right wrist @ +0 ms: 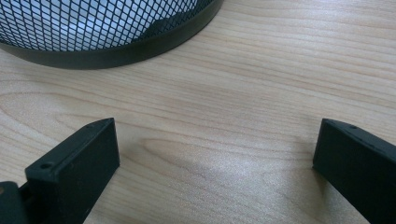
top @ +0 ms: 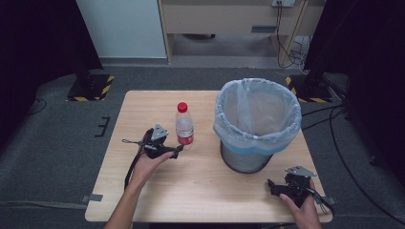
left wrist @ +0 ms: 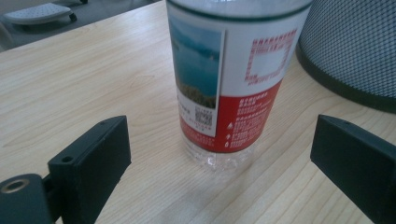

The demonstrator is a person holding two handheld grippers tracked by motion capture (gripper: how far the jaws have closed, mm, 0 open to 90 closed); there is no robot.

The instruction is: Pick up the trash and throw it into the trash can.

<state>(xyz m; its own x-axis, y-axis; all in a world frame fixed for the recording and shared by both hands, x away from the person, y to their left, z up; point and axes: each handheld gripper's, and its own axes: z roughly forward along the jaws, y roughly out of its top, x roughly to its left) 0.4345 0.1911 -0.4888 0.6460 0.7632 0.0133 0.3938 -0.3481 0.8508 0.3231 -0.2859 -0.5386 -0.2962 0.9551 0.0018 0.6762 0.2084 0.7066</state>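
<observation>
Table (top: 157, 200) fills mid-frame. Mesh bin (top: 257, 125) with pale liner, right of centre, looks empty as far as can be seen. Water bottle (top: 184, 124), red cap, upright at centre, just left of bin, not yet lifted. Left gripper (top: 177, 150) just below bottle: jaws wide, either side of its base, not touching. Right gripper (top: 271, 185) lower right, jaws wide, nothing between. Grasp, lift and drop into bin likely remain.
</observation>
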